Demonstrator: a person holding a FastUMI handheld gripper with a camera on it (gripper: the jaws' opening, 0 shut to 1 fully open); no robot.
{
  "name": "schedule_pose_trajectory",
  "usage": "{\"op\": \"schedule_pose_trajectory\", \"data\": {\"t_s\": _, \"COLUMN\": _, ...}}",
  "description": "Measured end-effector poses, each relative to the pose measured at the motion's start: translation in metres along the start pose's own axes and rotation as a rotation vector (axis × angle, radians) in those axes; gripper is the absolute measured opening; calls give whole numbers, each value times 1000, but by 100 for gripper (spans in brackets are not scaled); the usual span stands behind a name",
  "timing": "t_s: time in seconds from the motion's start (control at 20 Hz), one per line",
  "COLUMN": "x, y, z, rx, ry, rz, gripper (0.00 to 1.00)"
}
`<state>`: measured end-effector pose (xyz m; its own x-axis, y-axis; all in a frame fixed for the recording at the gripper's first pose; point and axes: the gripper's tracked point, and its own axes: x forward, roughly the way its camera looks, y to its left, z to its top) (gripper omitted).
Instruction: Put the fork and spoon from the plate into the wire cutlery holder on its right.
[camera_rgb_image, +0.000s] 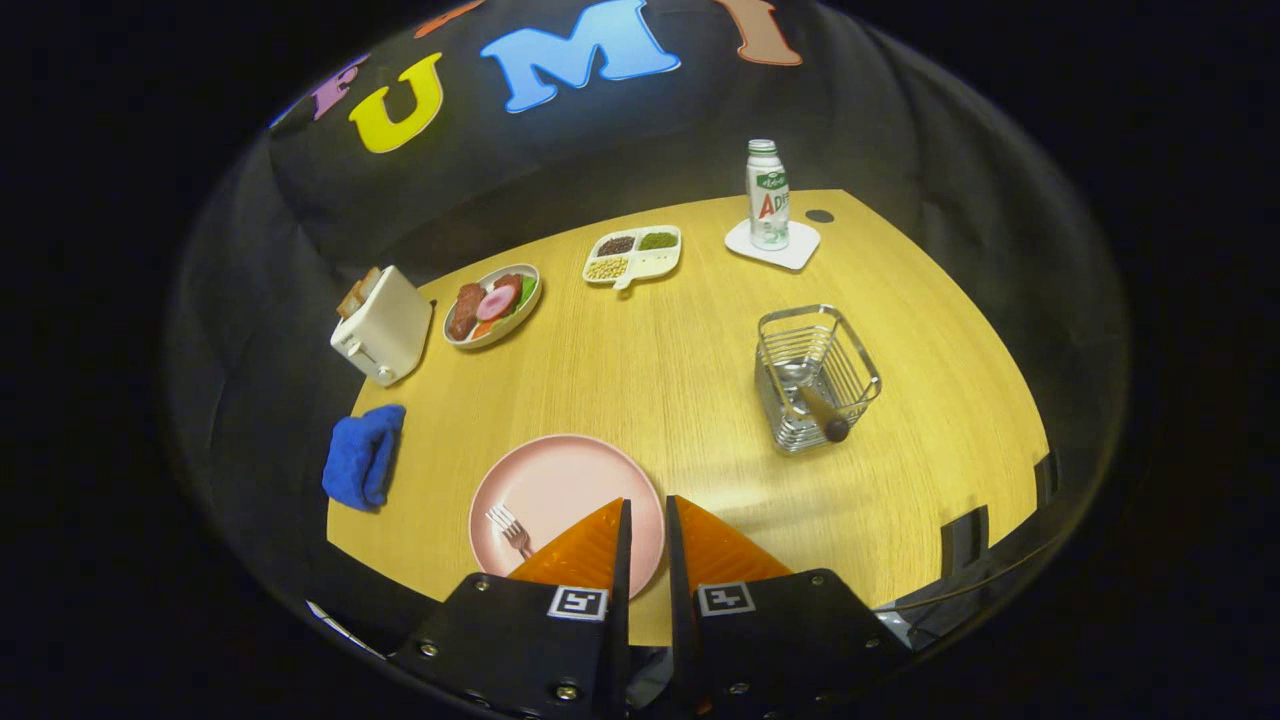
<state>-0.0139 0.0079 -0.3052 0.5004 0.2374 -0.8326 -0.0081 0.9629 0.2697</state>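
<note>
One gripper (647, 510), fingers nearly together and holding nothing, hovers over one pink plate (560, 480) bearing one fork (510, 529); one utensil handle (824, 413) stands in the wire cutlery holder (815, 375) to its right.

The bottle (768, 194) beside the wire holder (815, 375) carries a label — too small to make out.
</note>
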Motion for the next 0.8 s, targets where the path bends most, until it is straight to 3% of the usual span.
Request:
{"op": "schedule_pose_trajectory", "data": {"t_s": 0.45, "x": 21, "y": 39, "z": -65, "rx": -138, "ry": 150, "rz": 67, "gripper": 19}}
{"op": "schedule_pose_trajectory", "data": {"t_s": 0.8, "x": 32, "y": 61, "z": -91, "rx": -239, "ry": 219, "rz": 100, "gripper": 19}}
